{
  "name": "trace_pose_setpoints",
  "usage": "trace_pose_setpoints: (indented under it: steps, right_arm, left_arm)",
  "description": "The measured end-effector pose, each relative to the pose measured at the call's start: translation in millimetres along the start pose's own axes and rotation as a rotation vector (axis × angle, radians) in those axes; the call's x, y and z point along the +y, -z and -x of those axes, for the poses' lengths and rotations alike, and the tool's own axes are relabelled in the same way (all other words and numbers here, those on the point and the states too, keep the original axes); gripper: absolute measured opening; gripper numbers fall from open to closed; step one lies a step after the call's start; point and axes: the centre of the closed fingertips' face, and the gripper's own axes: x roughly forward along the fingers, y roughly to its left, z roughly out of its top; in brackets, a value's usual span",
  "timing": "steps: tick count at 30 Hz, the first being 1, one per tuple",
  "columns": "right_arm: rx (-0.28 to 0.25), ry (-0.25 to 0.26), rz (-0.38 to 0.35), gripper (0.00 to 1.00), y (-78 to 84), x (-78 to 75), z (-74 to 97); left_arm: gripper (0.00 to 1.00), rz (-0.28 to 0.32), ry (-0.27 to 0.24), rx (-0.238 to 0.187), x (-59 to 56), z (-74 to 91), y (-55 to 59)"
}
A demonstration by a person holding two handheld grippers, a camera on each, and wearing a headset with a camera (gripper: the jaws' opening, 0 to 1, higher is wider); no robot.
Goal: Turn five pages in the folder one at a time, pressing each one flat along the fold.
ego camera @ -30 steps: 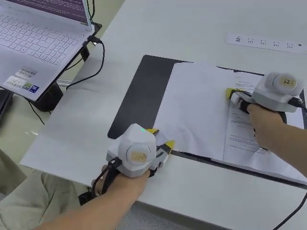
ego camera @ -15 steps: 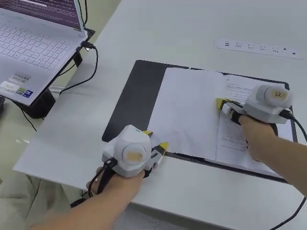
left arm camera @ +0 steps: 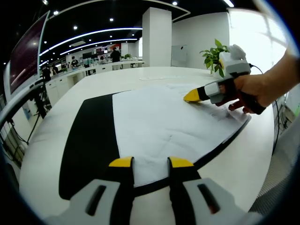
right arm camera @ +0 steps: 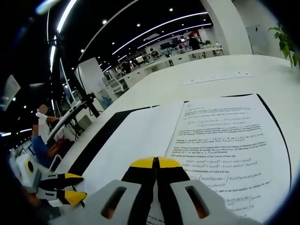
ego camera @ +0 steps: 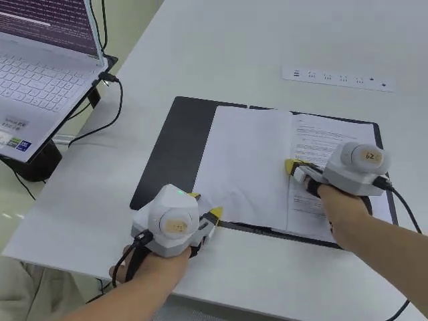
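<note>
Folder (ego camera: pixel 167 147), print (right arm camera: pixel 225 136) legible in right gripper view; left gripper (left arm camera: pixel 151 162) jaws apart, right gripper (right arm camera: pixel 154 162) jaws together.

Black folder (ego camera: pixel 167 150), white pages (ego camera: pixel 244 160), white table (ego camera: pixel 221 53)

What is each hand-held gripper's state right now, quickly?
Left hand-held gripper: open, holding nothing.
Right hand-held gripper: closed, holding nothing.

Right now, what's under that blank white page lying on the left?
The folder's black cover shows past the left edge of the blank page. Whatever lies directly beneath the sheet is covered.
</note>
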Motion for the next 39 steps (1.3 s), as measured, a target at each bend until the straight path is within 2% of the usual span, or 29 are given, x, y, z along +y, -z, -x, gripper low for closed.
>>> trace_pose_setpoints:
  steps: [8, 14, 21, 30, 39]
  right_arm:
    - [0.012, -0.011, 0.0, 0.0, 11.6, 10.9, 10.8]
    - [0.012, -0.015, -0.004, 0.0, 16.9, 9.6, 14.2]
    - [0.026, -0.042, 0.008, 0.0, 34.8, 20.1, 27.5]
    - [0.029, -0.051, -0.005, 0.0, 47.8, 28.2, 39.3]
    - [0.073, -0.087, 0.008, 0.0, 64.7, 36.3, 58.0]
  left_arm:
    - [0.27, -0.003, 0.0, 0.002, 1.2, 0.0, 0.3]
    - [0.27, -0.003, 0.0, 0.001, 1.0, 0.8, -0.2]
    - [0.27, -0.002, -0.001, 0.002, 0.7, 2.2, -1.7]
    - [0.27, -0.005, -0.003, 0.004, 0.7, 3.3, -2.7]
    - [0.27, -0.01, -0.002, 0.005, 0.9, 3.7, -3.3]
